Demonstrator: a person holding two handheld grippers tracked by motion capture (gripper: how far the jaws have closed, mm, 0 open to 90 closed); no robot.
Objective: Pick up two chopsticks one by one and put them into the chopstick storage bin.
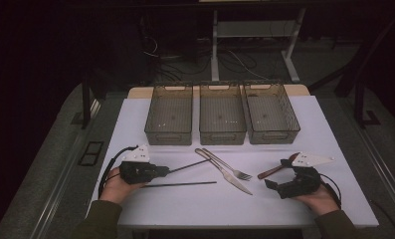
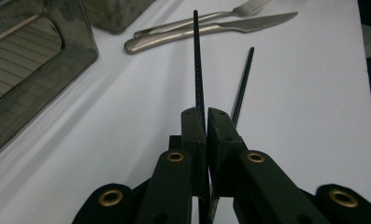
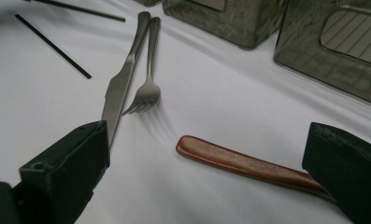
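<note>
Chopstick (image 2: 196, 60), black and thin, is clamped between the closed jaws of the left gripper (image 2: 205, 122) near the table's left edge, its free end angled toward the table's middle and raised off the white surface. The brown table (image 1: 135, 91), covered by a white sheet (image 1: 304, 124), carries everything else. Three smoky see-through bins (image 1: 222, 113) stand side by side in a row along the far edge. The right gripper (image 1: 277, 175), held near the right edge, has its jaws wide apart with nothing pressed between them; in the right gripper view they frame a brown wooden handle (image 3: 241, 163) lying flat on the sheet. A steel knife (image 1: 224, 171) and a steel fork (image 1: 230, 166) lie close together, crossing near their handles, in the middle of the table just in front of the centre bin. A second black chopstick (image 1: 179, 184) lies flat on the sheet just beside the held one, toward the near edge, running roughly parallel to that edge.
</note>
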